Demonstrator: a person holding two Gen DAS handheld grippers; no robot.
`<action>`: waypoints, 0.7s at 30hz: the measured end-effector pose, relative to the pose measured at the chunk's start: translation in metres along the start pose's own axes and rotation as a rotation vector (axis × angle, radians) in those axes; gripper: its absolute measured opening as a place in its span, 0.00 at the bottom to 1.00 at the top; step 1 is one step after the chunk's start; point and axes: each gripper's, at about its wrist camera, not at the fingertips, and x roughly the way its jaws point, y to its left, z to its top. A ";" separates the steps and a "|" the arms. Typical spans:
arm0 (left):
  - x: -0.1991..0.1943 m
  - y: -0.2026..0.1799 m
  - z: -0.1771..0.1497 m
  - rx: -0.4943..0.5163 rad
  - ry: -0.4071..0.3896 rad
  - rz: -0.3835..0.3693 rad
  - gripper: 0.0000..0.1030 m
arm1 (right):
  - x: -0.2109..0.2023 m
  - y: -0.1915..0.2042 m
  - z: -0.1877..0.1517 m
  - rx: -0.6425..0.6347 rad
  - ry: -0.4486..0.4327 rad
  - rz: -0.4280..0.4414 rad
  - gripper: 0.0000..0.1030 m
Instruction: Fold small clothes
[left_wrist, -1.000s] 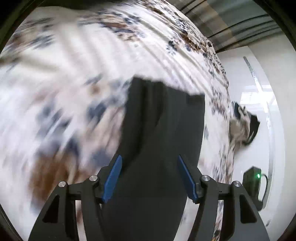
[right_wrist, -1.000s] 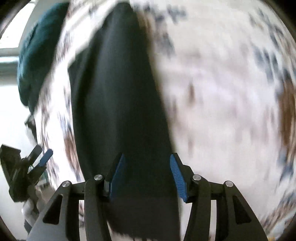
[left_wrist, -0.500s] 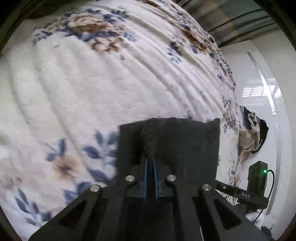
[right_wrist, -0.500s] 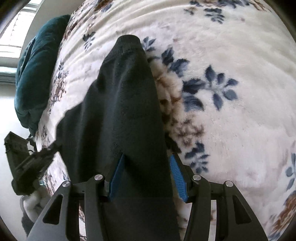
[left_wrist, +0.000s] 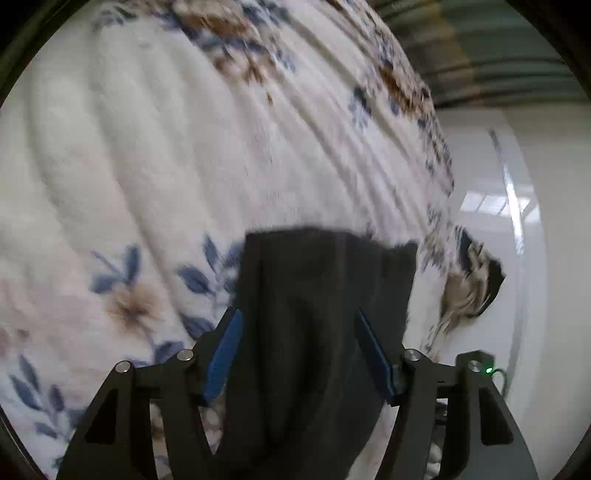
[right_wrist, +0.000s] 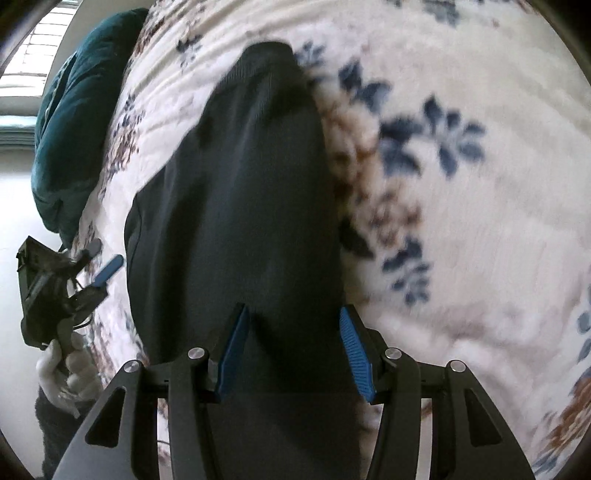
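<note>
Left claw (left_wrist: 299, 354) reopened, dark garment (left_wrist: 317, 332) released

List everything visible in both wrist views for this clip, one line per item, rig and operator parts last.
garment: 1, black, on the blanket between both grippers' fingers
blanket: 1, cream with blue and brown flowers, under the garment
cushion: 1, teal, far left edge of the blanket
cloth: 1, beige and dark, past the blanket's right edge
device: 1, black with green light, lower right
left gripper: 1, black, blue pads, open
right gripper: 1, same, open
glove: 1, white, holding the left gripper
</note>
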 end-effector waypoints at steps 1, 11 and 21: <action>0.008 -0.003 -0.002 0.019 -0.006 0.022 0.29 | 0.003 0.000 -0.002 0.003 0.003 0.000 0.51; 0.012 -0.008 0.010 0.083 0.004 0.112 0.07 | -0.001 -0.005 -0.008 -0.022 -0.012 -0.059 0.15; 0.032 -0.030 0.039 0.130 0.010 0.122 0.70 | -0.020 0.009 0.076 -0.006 -0.116 0.044 0.63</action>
